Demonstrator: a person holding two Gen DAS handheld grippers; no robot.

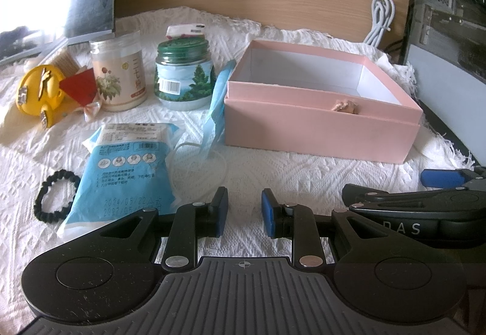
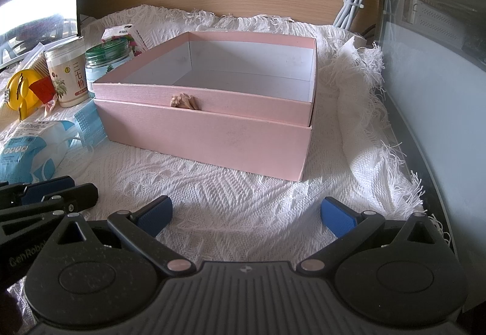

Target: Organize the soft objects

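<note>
The left gripper (image 1: 244,212) sits low over the white woven cloth (image 1: 303,177), its blue pads (image 1: 221,213) a narrow gap apart with nothing between them, only bare cloth. The right gripper (image 2: 246,215) hovers beside it with its pads (image 2: 338,218) spread wide and released, also empty.

Just ahead of the left fingers, toward the cloth's left side, lies a blue-and-white packet of face masks (image 1: 127,164), with a black hair tie (image 1: 56,196) beside it nearer the left edge. A loose blue face mask (image 1: 217,105) leans against the left wall of the pink box (image 1: 319,128), its white ear loop trailing on the cloth. The box stands open and looks empty near the cloth's right half, with a small tan bow (image 2: 183,101) on its front rim.

Along the far left edge stand a green-lidded jar (image 1: 183,75), a white jar with a flower label (image 1: 118,73), a yellow ornament (image 1: 41,93) with a red tag (image 1: 79,87), and a small pink-and-white packet (image 1: 185,30). A white cable (image 1: 379,18) hangs on the wooden panel behind.
</note>
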